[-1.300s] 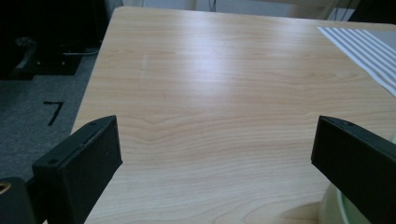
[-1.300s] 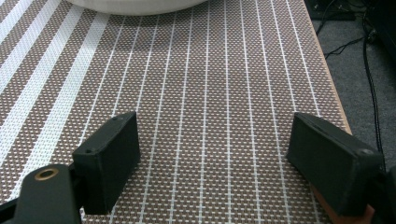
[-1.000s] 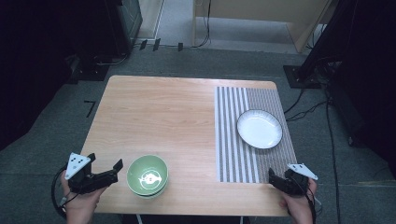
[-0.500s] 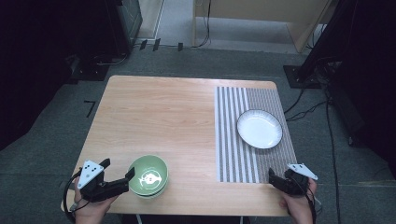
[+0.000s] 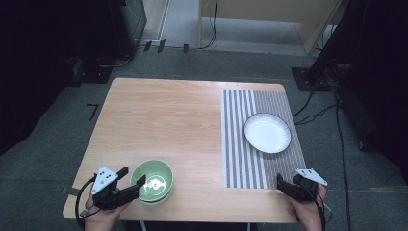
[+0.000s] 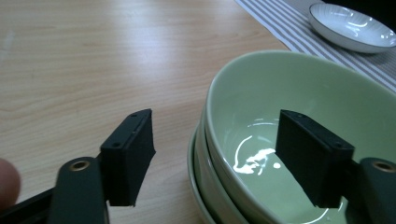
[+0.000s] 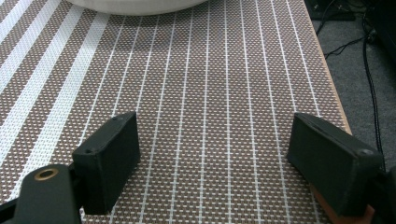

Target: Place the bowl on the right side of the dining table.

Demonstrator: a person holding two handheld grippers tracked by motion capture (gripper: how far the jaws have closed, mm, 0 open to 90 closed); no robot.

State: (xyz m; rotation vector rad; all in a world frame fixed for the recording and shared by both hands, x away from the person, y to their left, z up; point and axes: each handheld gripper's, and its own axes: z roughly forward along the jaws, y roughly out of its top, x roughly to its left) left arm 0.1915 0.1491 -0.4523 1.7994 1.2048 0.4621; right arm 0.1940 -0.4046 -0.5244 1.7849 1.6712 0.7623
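Note:
A stack of nested green bowls (image 5: 154, 180) (image 6: 299, 84) sits near the table's front edge, left of centre. My left gripper (image 5: 136, 182) (image 6: 217, 135) straddles the stack's left rim, one jaw inside the top bowl and the other outside it. Its jaws have just been closing, but a gap remains between the outer pad and the bowl wall, so it is open. A white plate (image 5: 267, 133) (image 6: 350, 25) (image 7: 135, 4) rests on the striped placemat (image 5: 240, 144) (image 7: 201, 70). Over the mat's front right corner, my right gripper (image 5: 280, 183) (image 7: 212, 135) is open and holds nothing.
The wooden table (image 5: 163, 120) has bare surface across its middle and back. Its right edge (image 7: 327, 70) runs close beside my right gripper. Dark stands and cables (image 5: 317, 103) lie on the grey floor around the table.
My left gripper has moved right onto the green bowls, so its jaws now straddle the rim, and they stand narrower than before. The right gripper has stayed still.

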